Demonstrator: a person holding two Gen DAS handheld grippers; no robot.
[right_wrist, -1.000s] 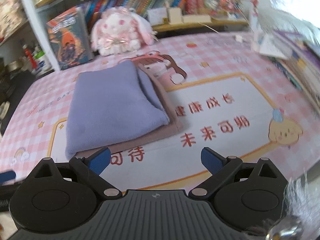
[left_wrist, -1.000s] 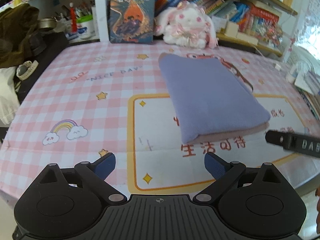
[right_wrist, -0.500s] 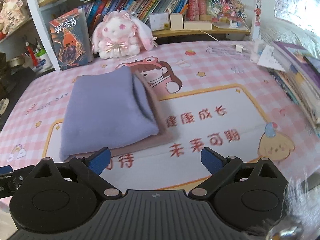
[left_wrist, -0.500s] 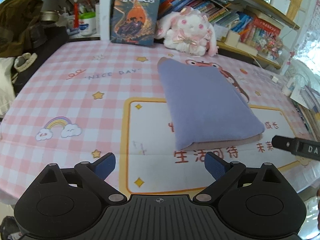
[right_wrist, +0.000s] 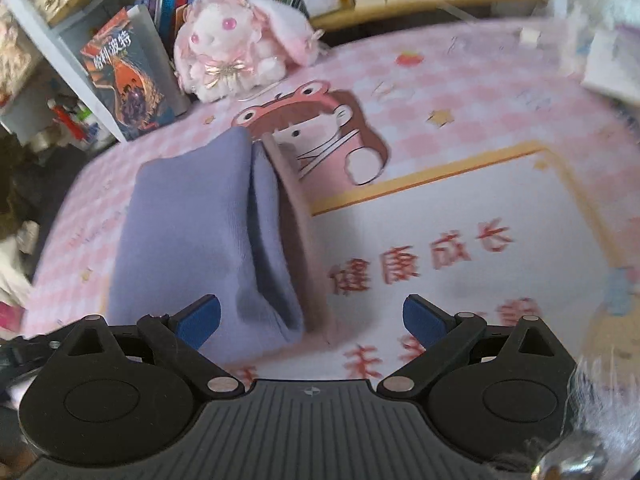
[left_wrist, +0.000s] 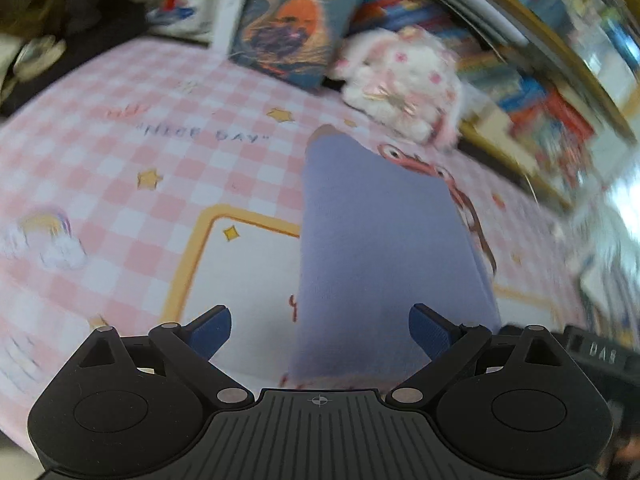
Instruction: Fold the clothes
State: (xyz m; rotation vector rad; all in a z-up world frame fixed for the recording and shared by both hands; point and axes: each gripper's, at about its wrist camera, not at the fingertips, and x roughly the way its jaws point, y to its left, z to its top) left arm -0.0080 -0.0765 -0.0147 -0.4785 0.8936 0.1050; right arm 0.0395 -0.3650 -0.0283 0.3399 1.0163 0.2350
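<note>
**Both grippers close in on a folded cloth**

Left wrist view: the left gripper (left_wrist: 320,334) is spread wide and holds nothing. The folded purple cloth (left_wrist: 384,248) lies flat on the pink checked tablecloth (left_wrist: 120,160), running straight ahead between the two blue pads (left_wrist: 212,332), its near edge almost under the gripper body. That centring looks meant to set up a grab at the near edge. A plush rabbit (left_wrist: 404,84) and a book (left_wrist: 292,28) stand far ahead. Compared with half a second ago, the cloth is much nearer, more central, and the picture is blurred.

Right wrist view: the right gripper (right_wrist: 312,318) is also spread and empty. The purple cloth (right_wrist: 192,232) sits ahead to the left, atop a brownish layer (right_wrist: 296,224), its corner just past the left pad (right_wrist: 200,320). Earlier the cloth lay farther ahead, so this gripper has come closer and lower.
</note>
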